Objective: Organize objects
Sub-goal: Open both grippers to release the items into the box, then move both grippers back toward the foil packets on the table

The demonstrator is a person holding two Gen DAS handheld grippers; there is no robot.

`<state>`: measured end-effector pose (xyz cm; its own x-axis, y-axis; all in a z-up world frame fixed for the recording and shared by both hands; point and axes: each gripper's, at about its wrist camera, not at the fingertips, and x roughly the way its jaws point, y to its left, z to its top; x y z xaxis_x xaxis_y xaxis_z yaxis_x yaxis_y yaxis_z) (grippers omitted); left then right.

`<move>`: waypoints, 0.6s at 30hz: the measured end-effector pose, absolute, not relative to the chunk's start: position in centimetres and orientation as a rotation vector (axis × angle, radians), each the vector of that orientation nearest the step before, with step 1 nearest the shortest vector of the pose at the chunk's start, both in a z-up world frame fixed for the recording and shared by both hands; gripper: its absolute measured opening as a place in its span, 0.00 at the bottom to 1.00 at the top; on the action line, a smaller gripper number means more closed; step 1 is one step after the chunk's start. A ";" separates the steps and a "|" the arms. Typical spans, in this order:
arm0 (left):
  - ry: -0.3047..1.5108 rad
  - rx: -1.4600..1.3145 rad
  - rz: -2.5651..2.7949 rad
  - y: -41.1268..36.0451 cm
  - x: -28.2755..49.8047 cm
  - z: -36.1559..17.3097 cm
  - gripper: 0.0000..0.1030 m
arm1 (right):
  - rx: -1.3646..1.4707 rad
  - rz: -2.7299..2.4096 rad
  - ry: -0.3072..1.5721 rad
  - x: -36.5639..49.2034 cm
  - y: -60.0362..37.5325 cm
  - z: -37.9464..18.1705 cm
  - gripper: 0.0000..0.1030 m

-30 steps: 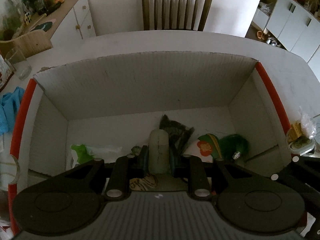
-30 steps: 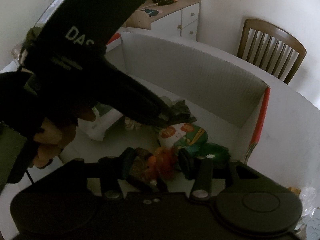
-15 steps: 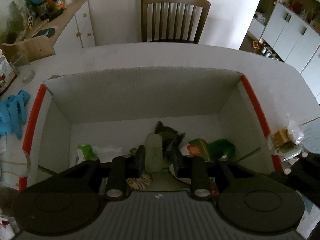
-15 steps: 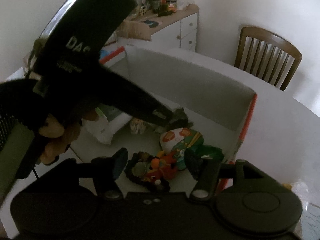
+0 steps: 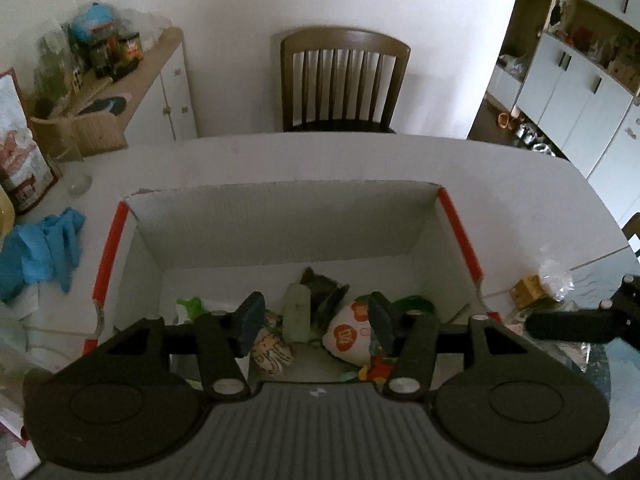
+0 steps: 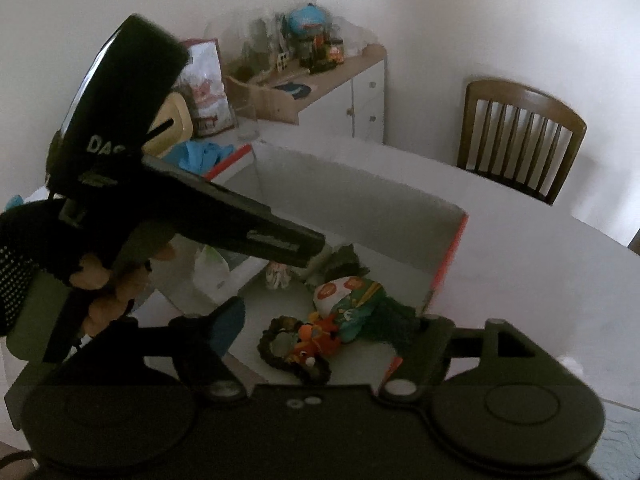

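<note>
A: Where are the things?

B: All inside the box (image 5: pixel 280 220) on the worktop (image 5: pixel 500 184). A pale bottle (image 5: pixel 296 316) stands near the middle of the box floor, a dark tuft (image 5: pixel 324 290) just behind it, a striped toy (image 5: pixel 270 350) on the near side of it. A white pouch (image 5: pixel 348 336) with red marks lies to its right.

A: And the left gripper (image 5: pixel 314 322)?

B: It hovers over the box, fingers (image 5: pixel 250 320) opening. The bottle shows in the gap, but neither pad touches it.

A: The right gripper (image 6: pixel 328 326)?

B: Also above the box, fingers (image 6: pixel 226 326) opening with nothing held. Below them, on the box floor, sit a dark ring (image 6: pixel 280 350) and an orange toy (image 6: pixel 316 338), touching each other, with the pouch (image 6: pixel 340 290) just behind.

A: Anything outside the box?

B: A blue cloth (image 5: pixel 40 252) left of it, a chair (image 5: pixel 344 80) beyond it. A hand (image 6: pixel 108 284) grips the left gripper's handle.
</note>
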<state>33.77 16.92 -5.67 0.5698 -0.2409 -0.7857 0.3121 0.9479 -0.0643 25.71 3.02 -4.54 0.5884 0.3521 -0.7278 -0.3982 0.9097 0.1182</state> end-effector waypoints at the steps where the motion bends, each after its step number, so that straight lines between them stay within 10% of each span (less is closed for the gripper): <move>1: 0.898 0.083 -0.320 16.9 33.4 -5.4 0.64 | -0.054 0.438 0.827 25.5 2.7 -4.3 0.75; 18: 0.764 0.058 -0.293 13.6 26.5 -1.3 0.79 | 0.023 0.513 0.711 20.1 -4.5 -0.6 0.96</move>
